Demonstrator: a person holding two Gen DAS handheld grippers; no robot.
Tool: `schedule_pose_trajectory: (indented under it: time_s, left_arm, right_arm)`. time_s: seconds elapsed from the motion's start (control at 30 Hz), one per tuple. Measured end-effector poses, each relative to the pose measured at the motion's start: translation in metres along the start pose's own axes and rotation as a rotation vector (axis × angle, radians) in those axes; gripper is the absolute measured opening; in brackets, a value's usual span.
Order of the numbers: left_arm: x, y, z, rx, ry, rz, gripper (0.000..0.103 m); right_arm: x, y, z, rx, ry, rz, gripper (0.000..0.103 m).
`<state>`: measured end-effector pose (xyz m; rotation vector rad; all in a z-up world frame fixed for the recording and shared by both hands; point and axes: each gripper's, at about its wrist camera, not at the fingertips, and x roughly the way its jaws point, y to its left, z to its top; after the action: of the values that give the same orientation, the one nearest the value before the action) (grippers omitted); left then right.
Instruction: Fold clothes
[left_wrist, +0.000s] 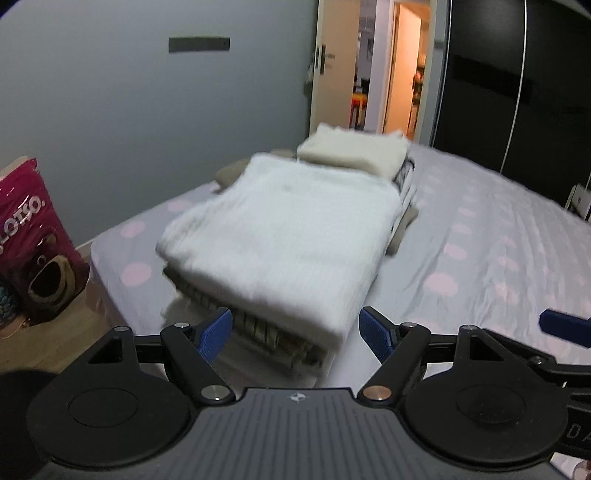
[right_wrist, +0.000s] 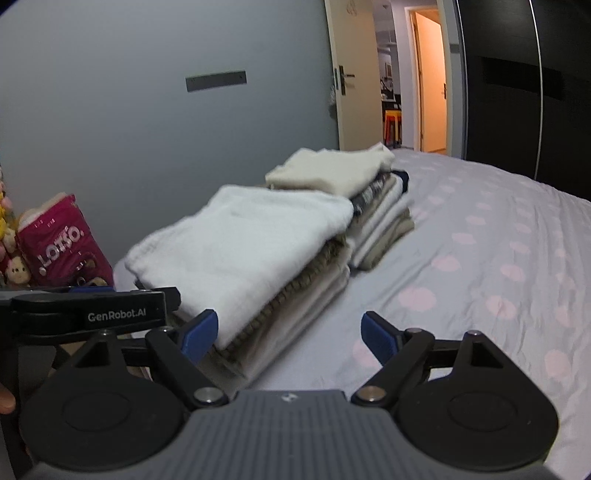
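A stack of folded clothes topped by a white fluffy garment (left_wrist: 280, 236) lies on the bed; it also shows in the right wrist view (right_wrist: 243, 236). A second stack topped by a cream garment (left_wrist: 354, 151) stands right behind it, seen too in the right wrist view (right_wrist: 332, 170). My left gripper (left_wrist: 295, 332) is open and empty, just in front of the near stack. My right gripper (right_wrist: 288, 332) is open and empty, at the near stack's right front corner. The left gripper's body (right_wrist: 88, 314) shows at the right view's left edge.
The bed sheet (right_wrist: 480, 258) is grey with pink dots and spreads to the right. A pink Lotso bag (left_wrist: 29, 240) stands on the floor at the left. An open door (right_wrist: 406, 92) is behind, with a dark wardrobe (right_wrist: 535, 92) at the right.
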<state>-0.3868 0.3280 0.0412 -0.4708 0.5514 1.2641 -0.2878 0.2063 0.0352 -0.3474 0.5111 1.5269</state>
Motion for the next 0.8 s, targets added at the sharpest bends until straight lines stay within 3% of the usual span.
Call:
schedule_pose_trajectory:
  time_s: [0.3, 0.8]
  left_arm:
    - [0.003, -0.007, -0.022, 0.004, 0.042, 0.017, 0.075]
    - [-0.004, -0.023, -0.027, 0.036, 0.045, 0.023, 0.075]
  right_arm:
    - [0.000, -0.002, -0.031, -0.024, 0.032, 0.002, 0.087]
    - [-0.009, -0.015, -0.032, 0.006, 0.017, 0.013, 0.088]
